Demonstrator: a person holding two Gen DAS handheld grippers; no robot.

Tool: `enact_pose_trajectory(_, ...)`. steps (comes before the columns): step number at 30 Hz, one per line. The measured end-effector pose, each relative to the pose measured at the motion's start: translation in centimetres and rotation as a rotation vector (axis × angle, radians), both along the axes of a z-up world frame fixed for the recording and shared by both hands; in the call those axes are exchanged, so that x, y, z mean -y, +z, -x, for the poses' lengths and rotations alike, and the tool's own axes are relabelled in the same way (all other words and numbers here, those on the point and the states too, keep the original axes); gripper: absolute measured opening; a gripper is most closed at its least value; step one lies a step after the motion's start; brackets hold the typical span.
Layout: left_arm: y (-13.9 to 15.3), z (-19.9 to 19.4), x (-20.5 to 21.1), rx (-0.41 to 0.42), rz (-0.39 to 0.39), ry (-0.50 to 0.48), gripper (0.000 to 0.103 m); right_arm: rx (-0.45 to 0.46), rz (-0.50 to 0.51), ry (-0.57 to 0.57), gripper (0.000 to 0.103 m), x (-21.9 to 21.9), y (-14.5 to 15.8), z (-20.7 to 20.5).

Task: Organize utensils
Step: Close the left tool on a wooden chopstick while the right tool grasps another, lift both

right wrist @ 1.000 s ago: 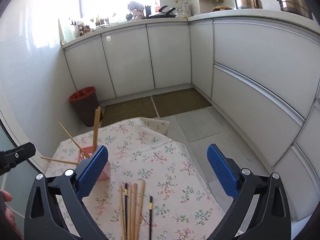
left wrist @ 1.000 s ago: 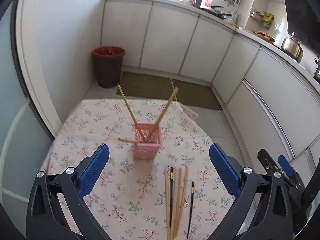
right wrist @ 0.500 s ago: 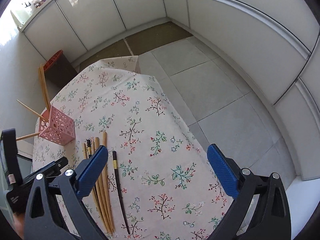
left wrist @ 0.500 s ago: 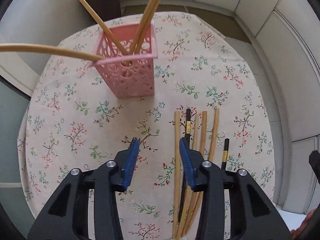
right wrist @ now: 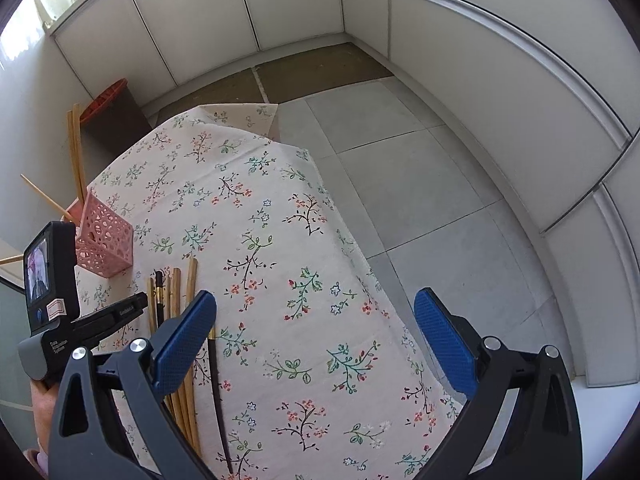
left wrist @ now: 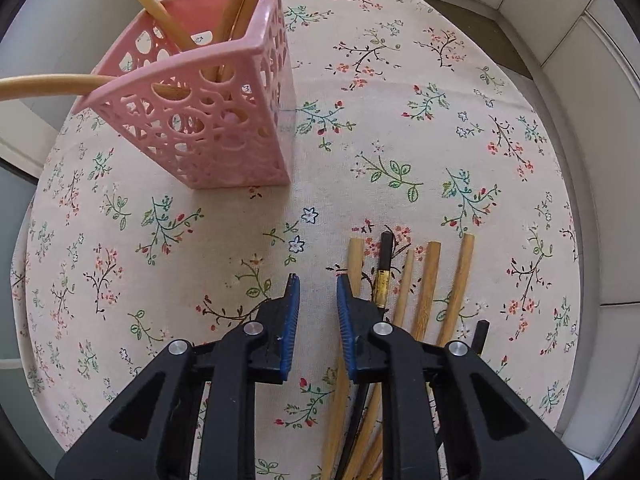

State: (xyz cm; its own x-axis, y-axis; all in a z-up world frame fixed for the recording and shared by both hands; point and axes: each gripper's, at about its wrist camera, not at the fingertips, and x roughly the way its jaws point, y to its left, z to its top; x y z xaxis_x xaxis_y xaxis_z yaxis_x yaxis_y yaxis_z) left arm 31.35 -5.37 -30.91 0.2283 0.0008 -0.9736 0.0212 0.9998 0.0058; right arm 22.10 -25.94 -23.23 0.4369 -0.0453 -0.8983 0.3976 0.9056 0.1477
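Observation:
A pink lattice holder [left wrist: 208,120] stands on the floral tablecloth [left wrist: 400,140] with several wooden chopsticks leaning in it. More wooden chopsticks [left wrist: 428,280] and two black ones [left wrist: 384,272] lie in a row on the cloth. My left gripper [left wrist: 316,280] points steeply down just left of that row, its jaws closing to a narrow gap. Only cloth shows between the pads, and the leftmost wooden stick runs under its right finger. My right gripper [right wrist: 316,308] hangs wide open over the cloth to the right of the row [right wrist: 176,292] and holder [right wrist: 105,244], holding nothing.
In the right wrist view the left gripper's camera unit [right wrist: 48,276] and a hand [right wrist: 40,400] sit at the left edge. The table's right edge drops to a tiled floor [right wrist: 400,152]. A red-lined bin [right wrist: 108,100] and white cabinets [right wrist: 200,20] stand beyond.
My left gripper has dropped close to the cloth, tilted downward, and its jaws have narrowed from wide to a small gap. My right gripper has also lowered and tipped down, still wide open.

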Motion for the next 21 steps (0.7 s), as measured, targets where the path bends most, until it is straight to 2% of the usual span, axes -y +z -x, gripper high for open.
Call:
enact_pose_trajectory(5,-0.4,-0.8,-0.6,-0.018,0.045,0.015,0.019,-0.035,-0.028,0.007,0.096,-0.1,-0.9,-0.8)
enact_pose_trajectory(12,2.2,-1.2,-2.7,0.011,0.119,0.011,0.021,-0.031,-0.031,-0.003,0.096,-0.1,-1.1,-0.9)
enact_pose_trajectory(20,-0.2,-1.1,-1.5,-0.029,0.093,-0.035,0.021,-0.041,-0.026,-0.015,0.096,0.1,-1.5,-1.2)
enact_pose_trajectory(21,-0.5,-1.2,-1.4,-0.027,0.076,-0.047,0.017,-0.044,-0.027,-0.017,0.096,0.0,-1.6,-1.4)
